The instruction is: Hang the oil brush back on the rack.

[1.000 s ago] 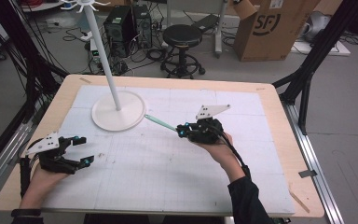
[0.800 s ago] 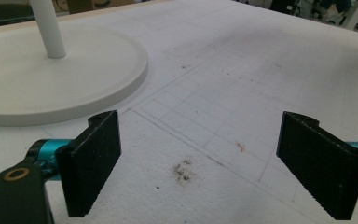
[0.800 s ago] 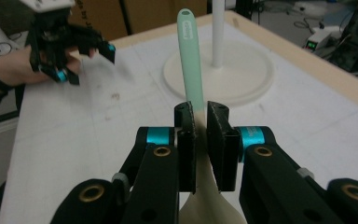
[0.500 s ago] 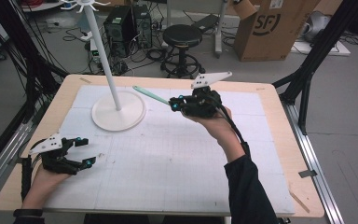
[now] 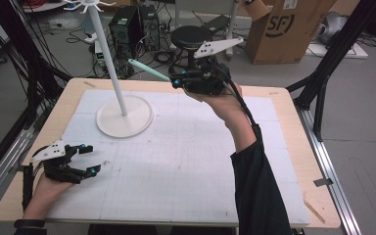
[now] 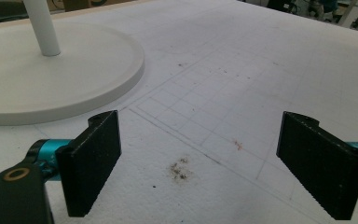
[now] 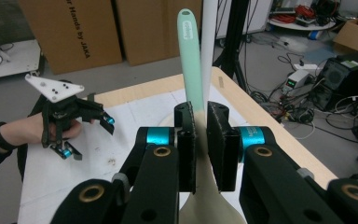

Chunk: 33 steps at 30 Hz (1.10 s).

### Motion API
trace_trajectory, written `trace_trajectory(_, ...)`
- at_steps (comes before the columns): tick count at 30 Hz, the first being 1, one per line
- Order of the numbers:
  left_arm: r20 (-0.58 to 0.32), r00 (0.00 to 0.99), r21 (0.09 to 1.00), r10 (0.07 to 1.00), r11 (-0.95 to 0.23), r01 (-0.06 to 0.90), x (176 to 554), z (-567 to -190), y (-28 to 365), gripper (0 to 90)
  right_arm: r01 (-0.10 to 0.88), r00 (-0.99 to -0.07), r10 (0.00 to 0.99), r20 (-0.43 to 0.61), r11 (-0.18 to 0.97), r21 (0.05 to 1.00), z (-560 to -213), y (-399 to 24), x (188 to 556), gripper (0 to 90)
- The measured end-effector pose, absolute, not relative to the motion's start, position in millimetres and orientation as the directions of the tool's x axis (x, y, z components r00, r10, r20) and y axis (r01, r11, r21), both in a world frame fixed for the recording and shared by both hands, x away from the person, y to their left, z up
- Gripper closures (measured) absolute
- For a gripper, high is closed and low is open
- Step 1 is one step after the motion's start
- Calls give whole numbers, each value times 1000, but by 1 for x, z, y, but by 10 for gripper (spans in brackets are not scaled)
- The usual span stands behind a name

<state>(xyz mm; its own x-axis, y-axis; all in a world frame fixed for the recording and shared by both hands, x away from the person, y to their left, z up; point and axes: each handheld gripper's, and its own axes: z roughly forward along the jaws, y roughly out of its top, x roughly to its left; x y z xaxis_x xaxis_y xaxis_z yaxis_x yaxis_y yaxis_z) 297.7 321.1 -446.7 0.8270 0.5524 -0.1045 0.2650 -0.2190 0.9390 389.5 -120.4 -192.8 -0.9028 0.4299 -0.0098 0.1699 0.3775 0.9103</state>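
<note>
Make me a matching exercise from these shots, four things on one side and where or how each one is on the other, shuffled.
Things:
1. left gripper
2. right gripper
3. mint green utensil
4. white stand

States:
A. upright on its round base on the mat
B. open, low over the mat
C. raised, fingers closed
D. clamped, handle pointing toward the stand

Pairs: 1-B, 2-C, 3-D, 4-A

The cardboard box [image 5: 289, 29] reads "SF", and another carton [image 7: 70, 32] reads "Hands by JAKA".
</note>
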Motion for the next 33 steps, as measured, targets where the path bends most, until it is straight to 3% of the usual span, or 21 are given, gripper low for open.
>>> trace_trajectory(17, -105, 833, 940, 543, -218, 261, 297, -447, 321, 144, 140, -886, 461, -41, 352, 925, -135, -93, 396, 831)
trace_trajectory(33, -102, 839, 942, 534, -220, 254, 297, -447, 321, 144, 116, -874, 482, -59, 326, 938, -111, -71, 402, 831)
